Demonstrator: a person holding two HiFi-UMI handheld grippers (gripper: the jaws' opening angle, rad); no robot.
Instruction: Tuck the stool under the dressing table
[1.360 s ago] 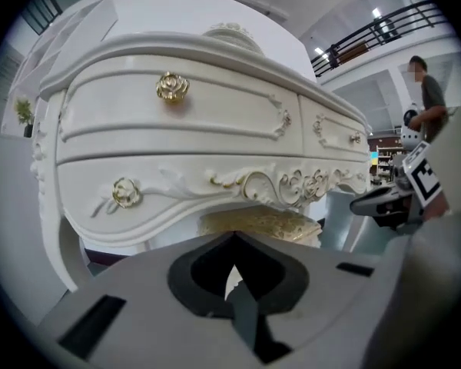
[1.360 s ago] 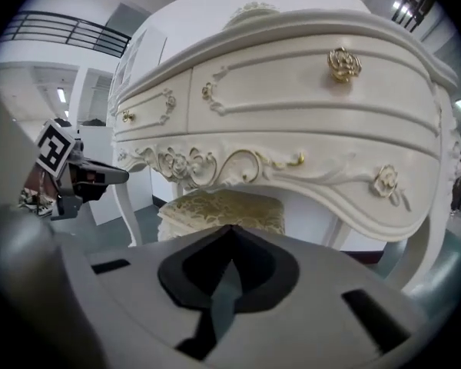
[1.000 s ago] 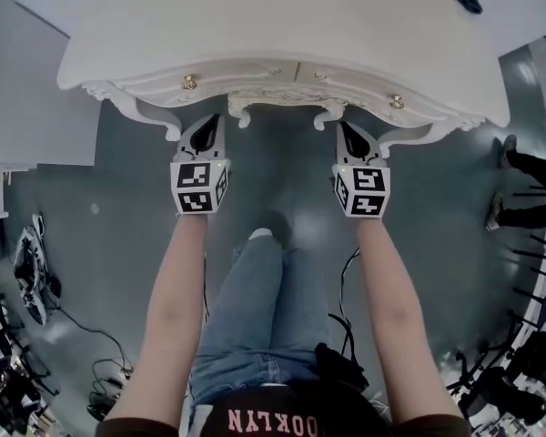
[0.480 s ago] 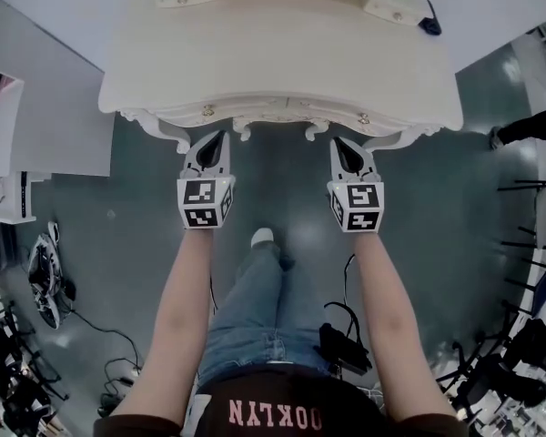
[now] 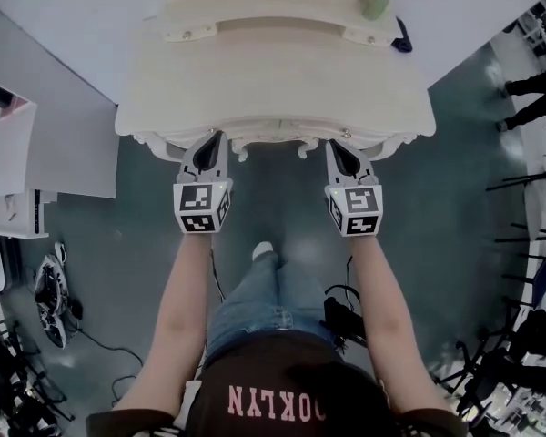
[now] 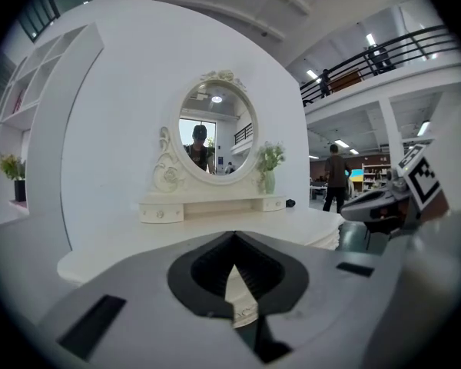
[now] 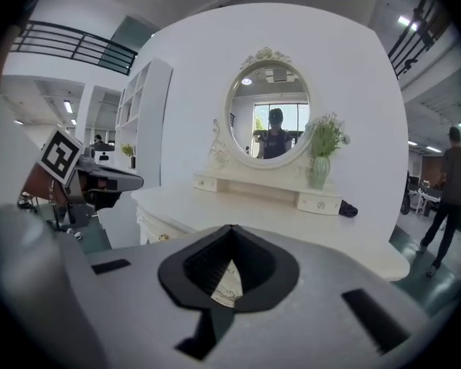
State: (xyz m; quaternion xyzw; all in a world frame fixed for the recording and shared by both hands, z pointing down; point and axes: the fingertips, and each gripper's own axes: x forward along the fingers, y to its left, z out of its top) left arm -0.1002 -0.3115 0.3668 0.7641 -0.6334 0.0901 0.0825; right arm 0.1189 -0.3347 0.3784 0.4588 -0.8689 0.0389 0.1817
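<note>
1. Both tongs, the left gripper (image 5: 213,141) and the right gripper (image 5: 334,146), are sitting pressed together, pinching nothing, near the front edge of the dressing table (image 5: 273,80).
2. No view is showing the stool; it is probably hiding beneath the tabletop, already tucked.
3. Little seems to be remaining.
</note>
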